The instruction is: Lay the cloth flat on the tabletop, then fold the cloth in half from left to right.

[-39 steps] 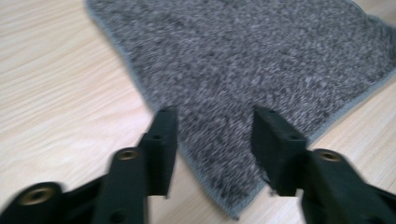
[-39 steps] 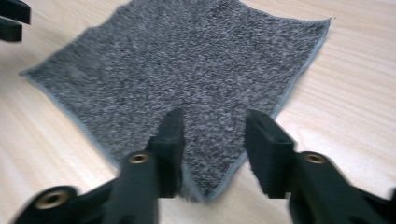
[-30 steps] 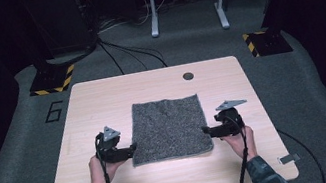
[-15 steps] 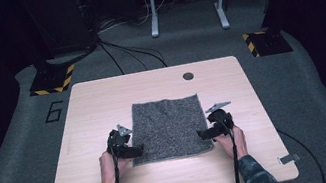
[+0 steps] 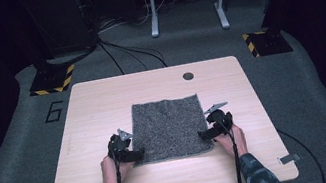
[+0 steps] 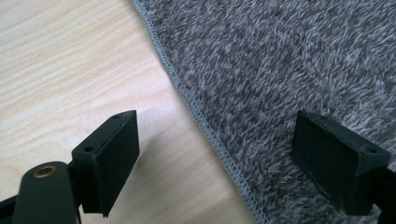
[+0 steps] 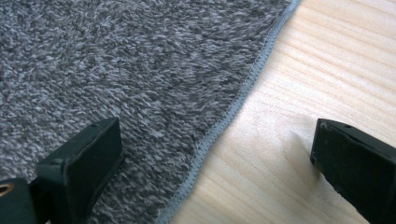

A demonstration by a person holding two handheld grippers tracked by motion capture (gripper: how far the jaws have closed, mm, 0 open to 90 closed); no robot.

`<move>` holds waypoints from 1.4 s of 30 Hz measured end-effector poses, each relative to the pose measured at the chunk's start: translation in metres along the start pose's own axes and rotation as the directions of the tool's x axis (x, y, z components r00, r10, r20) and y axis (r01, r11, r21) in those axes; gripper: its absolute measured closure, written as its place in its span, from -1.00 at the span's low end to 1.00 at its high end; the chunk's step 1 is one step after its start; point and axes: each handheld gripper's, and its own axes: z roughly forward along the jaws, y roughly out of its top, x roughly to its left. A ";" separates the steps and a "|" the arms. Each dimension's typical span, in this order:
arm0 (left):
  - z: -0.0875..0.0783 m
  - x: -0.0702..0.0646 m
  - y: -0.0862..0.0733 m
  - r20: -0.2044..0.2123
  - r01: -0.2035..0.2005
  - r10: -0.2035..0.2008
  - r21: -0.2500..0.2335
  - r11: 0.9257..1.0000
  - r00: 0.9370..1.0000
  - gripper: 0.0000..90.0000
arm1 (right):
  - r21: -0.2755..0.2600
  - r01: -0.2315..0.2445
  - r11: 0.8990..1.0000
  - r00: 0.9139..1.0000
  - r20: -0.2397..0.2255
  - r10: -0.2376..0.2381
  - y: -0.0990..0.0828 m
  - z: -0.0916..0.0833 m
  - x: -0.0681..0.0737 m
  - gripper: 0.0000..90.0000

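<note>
Wooden table (image 5: pixel 103 112) — grey towel (image 5: pixel 169 126) flat, hand-held grippers straddling edges.

Grey fuzzy stitched-edge cloth mat (image 5: pixel 169 127) lies flat on light wooden table (image 5: pixel 102 102). L black two-jaw gripper (image 6: pixel 217 154): stitched edge runs btwn its fingers, one over wood, other over mat. R black two-jaw gripper (image 7: pixel 215 158): same, mirrored.

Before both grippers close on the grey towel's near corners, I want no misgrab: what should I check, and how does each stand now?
1. Left gripper open: ok.
2. Right gripper open: ok.
3. Grey towel's stitched hem lies between the left jaws: ok.
4. Hem between the right jaws: ok.
5. Towel lies flat on the wooden table: ok.
6. Lower jaw tips under the hem: cannot tell.
</note>
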 end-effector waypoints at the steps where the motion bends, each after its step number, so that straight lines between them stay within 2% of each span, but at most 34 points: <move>1: -0.001 -0.002 -0.002 -0.001 0.015 -0.015 -0.005 1.000 1.000 -0.66 | -0.002 0.001 1.000 1.000 0.002 -0.001 -0.001 0.000 -0.002 -0.98; 11: -0.005 -0.005 -0.009 0.015 0.024 -0.024 -0.009 1.000 1.000 -0.66 | -0.002 0.001 1.000 1.000 -0.007 -0.001 -0.007 -0.004 -0.002 -1.00; 17: -0.009 -0.007 -0.011 0.022 0.004 -0.004 0.008 1.000 1.000 -0.67 | -0.005 0.003 1.000 1.000 0.000 -0.003 -0.011 -0.007 0.000 -1.00; 28: -0.011 -0.008 -0.011 0.028 -0.001 0.001 0.015 1.000 1.000 -0.68 | -0.001 0.005 1.000 1.000 0.000 -0.005 -0.015 -0.010 0.004 -1.00; 30: -0.014 -0.005 -0.011 0.040 0.008 -0.007 0.000 1.000 0.999 -0.73 | 0.004 -0.005 1.000 1.000 -0.003 0.005 -0.014 -0.011 0.004 -1.00; 31: -0.017 -0.003 -0.010 0.047 0.026 -0.026 -0.012 1.000 0.999 -0.75 | -0.013 -0.024 1.000 1.000 -0.018 0.024 -0.012 -0.015 0.003 -1.00; 33: -0.022 0.003 -0.007 0.063 0.052 -0.051 -0.029 0.998 0.997 -0.75 | -0.025 -0.021 0.999 1.000 -0.024 0.020 -0.010 -0.018 0.001 -1.00; 35: -0.025 0.009 -0.002 0.059 0.055 -0.053 -0.031 0.998 0.997 -0.76 | -0.041 -0.032 0.999 0.999 -0.033 0.030 -0.007 -0.024 0.005 -1.00; 38: -0.025 0.016 0.005 0.068 0.078 -0.076 -0.033 0.996 0.995 -0.77 | -0.045 -0.012 0.999 0.999 -0.053 0.010 -0.002 -0.030 0.013 -1.00; 39: -0.024 0.021 0.009 0.068 0.084 -0.081 -0.034 0.996 0.994 -0.77 | -0.055 0.008 0.998 0.998 -0.063 -0.012 0.001 -0.032 0.019 -1.00; 42: -0.022 0.026 0.013 0.079 0.092 -0.089 -0.028 0.995 0.993 -0.78 | -0.063 0.021 0.998 0.997 -0.073 -0.026 0.004 -0.033 0.025 -1.00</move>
